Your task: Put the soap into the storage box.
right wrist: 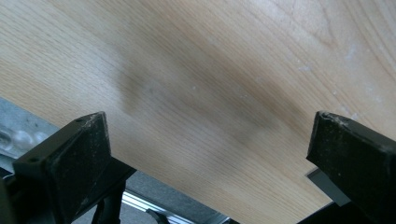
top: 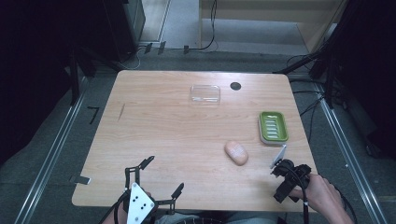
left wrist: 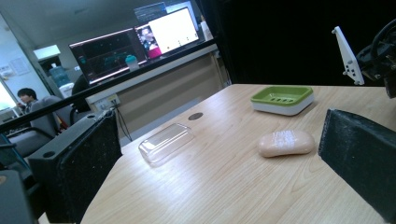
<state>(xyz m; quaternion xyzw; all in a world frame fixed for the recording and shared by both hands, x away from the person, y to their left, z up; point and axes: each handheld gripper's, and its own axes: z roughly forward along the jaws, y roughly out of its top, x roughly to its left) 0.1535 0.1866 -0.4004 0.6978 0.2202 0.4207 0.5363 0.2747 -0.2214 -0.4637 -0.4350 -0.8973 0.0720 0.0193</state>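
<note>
Left gripper (left wrist: 219,154) view: fingers spread, soap (left wrist: 286,143) between. Right gripper (right wrist: 210,154) view: fingers spread over bare counter (right wrist: 210,84).

table (top: 177,135): light wood grain, smooth | soap (top: 236,152): matt, peach | dish (top: 273,127): glossy green plastic | lid (top: 205,94): clear plastic | jaws: matt black, dusty

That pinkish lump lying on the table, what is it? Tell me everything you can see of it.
It looks like a bar of soap: a pale peach, rounded oval with a smooth, matte surface and faint raised lettering on top, too small to read. It lies flat on the bare wooden table, long axis slanted, toward the person's right. A green soap dish sits just beyond it, apart from it. Only the table touches it; the right gripper is nearby, jaws open, not in contact.
</note>
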